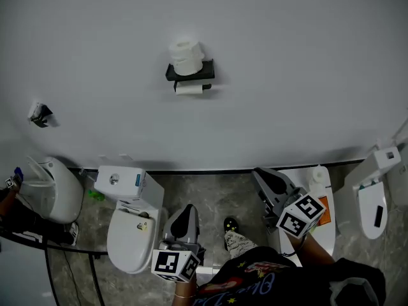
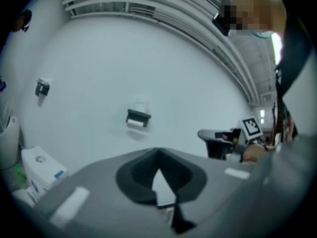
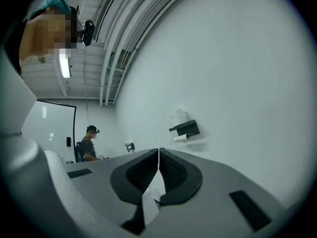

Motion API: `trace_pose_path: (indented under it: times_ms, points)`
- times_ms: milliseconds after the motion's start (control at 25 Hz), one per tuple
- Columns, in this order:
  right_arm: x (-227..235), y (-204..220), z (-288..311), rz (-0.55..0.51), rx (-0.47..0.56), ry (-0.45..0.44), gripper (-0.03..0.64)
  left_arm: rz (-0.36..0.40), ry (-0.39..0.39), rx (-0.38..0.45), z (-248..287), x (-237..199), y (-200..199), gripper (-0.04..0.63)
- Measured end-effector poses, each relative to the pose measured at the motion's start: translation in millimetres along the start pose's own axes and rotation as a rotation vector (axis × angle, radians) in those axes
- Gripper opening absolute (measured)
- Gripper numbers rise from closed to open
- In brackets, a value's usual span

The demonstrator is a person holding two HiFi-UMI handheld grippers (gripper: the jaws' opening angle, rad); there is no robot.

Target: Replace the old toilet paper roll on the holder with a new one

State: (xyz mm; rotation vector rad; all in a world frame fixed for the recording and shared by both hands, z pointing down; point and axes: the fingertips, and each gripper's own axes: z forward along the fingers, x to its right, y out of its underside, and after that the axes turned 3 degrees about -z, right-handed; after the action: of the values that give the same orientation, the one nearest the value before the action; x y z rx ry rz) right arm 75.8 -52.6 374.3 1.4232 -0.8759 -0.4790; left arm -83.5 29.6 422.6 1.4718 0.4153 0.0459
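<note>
A black holder (image 1: 190, 73) hangs on the white wall, far ahead of both grippers. A full white roll (image 1: 186, 57) stands on its top shelf, and a thin, nearly used-up roll (image 1: 189, 89) hangs on the bar beneath. The holder (image 2: 138, 117) shows small in the left gripper view, and the holder (image 3: 185, 128) also appears in the right gripper view. My left gripper (image 1: 185, 217) is shut and empty, low in the head view near the toilet. My right gripper (image 1: 269, 182) is shut and empty too, further right. The left gripper (image 2: 158, 151) and right gripper (image 3: 158, 151) both point level at the wall.
A white toilet (image 1: 131, 225) with its cistern (image 1: 127, 185) stands at the lower left, beside a white bin (image 1: 54, 187). Another white fixture (image 1: 375, 199) sits at the right. A small black fitting (image 1: 41, 114) is on the wall at left. A second person (image 3: 89, 143) stands far off.
</note>
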Motion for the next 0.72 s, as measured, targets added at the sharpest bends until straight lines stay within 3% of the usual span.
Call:
trace_pose_path:
  times_ms: [200, 440, 720]
  points:
    - [24, -29, 71, -0.033, 0.07, -0.007, 0.015, 0.026, 0.038, 0.023, 68, -42, -35, -0.014]
    - [54, -34, 138, -0.039, 0.083, -0.023, 0.015, 0.068, 0.117, 0.039, 149, -68, -57, -0.014]
    - [65, -21, 178, -0.022, 0.039, 0.028, 0.015, 0.035, 0.182, 0.0, 197, -102, -60, -0.014]
